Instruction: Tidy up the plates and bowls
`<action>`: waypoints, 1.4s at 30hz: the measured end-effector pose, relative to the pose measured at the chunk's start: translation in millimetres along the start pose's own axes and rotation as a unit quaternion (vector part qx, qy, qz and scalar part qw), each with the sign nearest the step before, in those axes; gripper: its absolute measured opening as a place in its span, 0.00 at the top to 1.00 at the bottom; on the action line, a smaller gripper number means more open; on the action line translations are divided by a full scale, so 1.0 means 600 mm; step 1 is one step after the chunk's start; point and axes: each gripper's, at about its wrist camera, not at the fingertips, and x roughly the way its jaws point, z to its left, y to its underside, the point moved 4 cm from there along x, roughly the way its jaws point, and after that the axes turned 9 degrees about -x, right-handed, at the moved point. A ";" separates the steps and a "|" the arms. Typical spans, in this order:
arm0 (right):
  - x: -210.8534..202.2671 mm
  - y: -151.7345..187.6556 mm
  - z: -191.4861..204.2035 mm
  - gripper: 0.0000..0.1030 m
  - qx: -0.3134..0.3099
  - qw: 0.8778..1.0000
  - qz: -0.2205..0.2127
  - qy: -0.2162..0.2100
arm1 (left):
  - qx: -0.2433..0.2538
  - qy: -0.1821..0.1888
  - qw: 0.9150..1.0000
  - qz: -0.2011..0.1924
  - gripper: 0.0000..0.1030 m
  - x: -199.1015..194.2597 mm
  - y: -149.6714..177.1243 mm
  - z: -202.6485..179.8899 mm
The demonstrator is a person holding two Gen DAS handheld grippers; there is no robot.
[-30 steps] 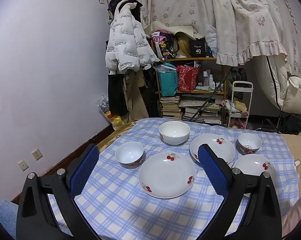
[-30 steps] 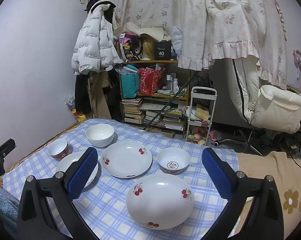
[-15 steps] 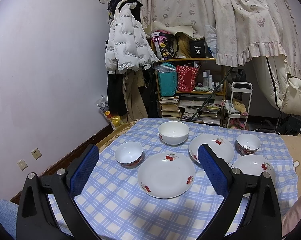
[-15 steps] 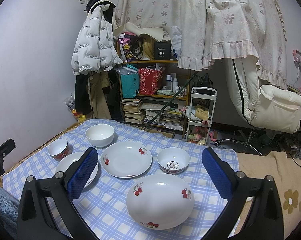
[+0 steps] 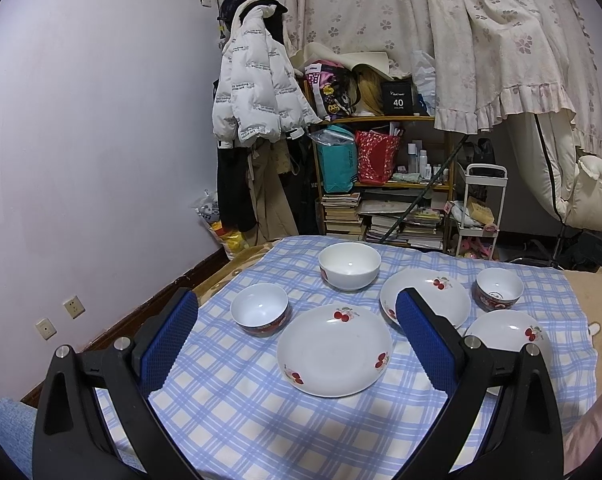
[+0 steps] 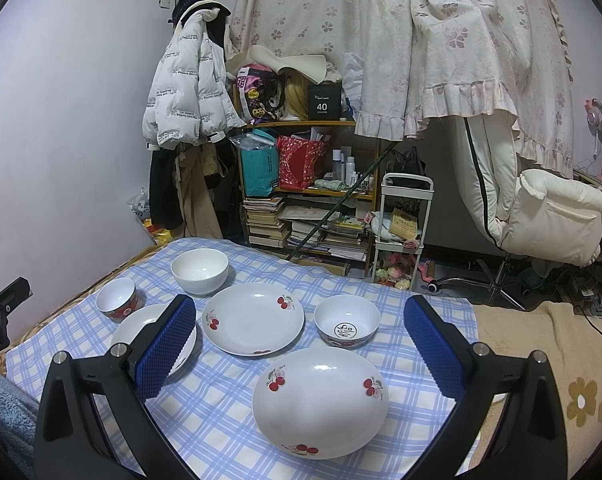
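Three white cherry-print plates and three bowls lie on a blue checked cloth [image 5: 229, 412]. In the left wrist view the near plate [image 5: 334, 349] lies between my fingers, with a small red-sided bowl [image 5: 259, 309] left of it, a large white bowl [image 5: 349, 265] behind, a second plate [image 5: 433, 300], a second small bowl [image 5: 499, 289] and a third plate [image 5: 505, 340] to the right. My left gripper [image 5: 297, 332] is open and empty above the cloth. In the right wrist view my right gripper [image 6: 299, 344] is open and empty above the near plate [image 6: 320, 402]; the middle plate [image 6: 253, 318] and small bowl [image 6: 347, 320] lie beyond.
A cluttered shelf [image 5: 385, 184] with books and bags stands behind the table, with a white trolley [image 5: 479, 208] and a white chair [image 6: 541, 216] to the right. A white jacket [image 5: 257, 92] hangs on the left wall. A floral blanket [image 6: 549, 360] lies at the right.
Both views are nearly unchanged; the left gripper has shifted very slightly, so the dishes sit a touch lower-left in its view. Both grippers stay open.
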 end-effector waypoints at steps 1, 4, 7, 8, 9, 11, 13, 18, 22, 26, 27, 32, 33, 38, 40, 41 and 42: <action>0.000 0.000 0.000 0.00 0.000 1.000 0.000 0.000 | 0.000 0.000 1.000 0.000 0.05 0.000 0.000 0.000; 0.000 0.000 0.000 0.00 0.000 1.000 0.000 0.000 | 0.000 0.000 1.000 0.000 0.05 0.000 0.000 0.000; 0.000 0.001 0.001 0.00 0.000 1.000 0.000 0.000 | 0.000 0.000 1.000 0.000 0.05 0.000 0.000 0.000; 0.000 0.001 0.001 0.00 0.000 1.000 0.000 0.000 | 0.000 0.000 1.000 0.000 0.05 0.000 0.000 0.000; 0.000 0.001 0.001 0.00 0.000 1.000 0.000 0.000 | 0.001 0.000 1.000 0.001 0.05 0.001 0.000 0.000; 0.000 0.001 0.001 0.00 0.000 1.000 0.000 0.000 | 0.000 -0.001 1.000 0.000 0.05 0.000 0.000 0.000; 0.000 0.001 0.001 0.00 0.000 1.000 0.000 0.000 | 0.000 0.000 1.000 0.000 0.05 0.000 0.000 0.000; 0.001 0.001 0.002 0.00 0.000 1.000 0.000 -0.001 | 0.000 -0.001 1.000 0.000 0.05 0.000 0.000 0.000; 0.000 0.001 0.002 0.00 0.000 1.000 0.000 -0.001 | -0.002 0.000 1.000 0.001 0.05 0.007 -0.007 0.013; 0.000 0.001 0.001 0.00 0.001 1.000 0.000 0.000 | -0.001 -0.001 1.000 0.000 0.05 0.007 -0.007 0.013; 0.000 0.001 0.001 0.00 0.001 1.000 0.000 0.000 | -0.001 -0.001 1.000 0.000 0.05 0.007 -0.007 0.013; -0.001 0.001 0.001 0.00 0.000 1.000 0.000 -0.001 | -0.001 -0.001 1.000 0.001 0.05 0.007 -0.007 0.013; -0.001 0.001 0.001 0.00 0.000 1.000 0.000 -0.001 | -0.001 0.000 1.000 0.001 0.05 0.008 -0.009 0.015; 0.000 0.001 0.001 0.00 0.001 1.000 0.000 -0.001 | -0.003 0.001 1.000 0.001 0.05 0.009 0.002 0.012; -0.001 0.001 0.001 0.00 0.000 1.000 0.000 -0.001 | -0.001 -0.001 1.000 0.002 0.05 0.008 0.002 0.010; -0.001 0.001 0.001 0.00 0.000 1.000 0.000 -0.001 | -0.001 -0.001 1.000 0.001 0.05 0.007 0.002 0.010; -0.001 0.001 0.001 0.00 0.000 1.000 0.000 -0.001 | -0.001 -0.001 1.000 0.002 0.05 0.007 0.002 0.010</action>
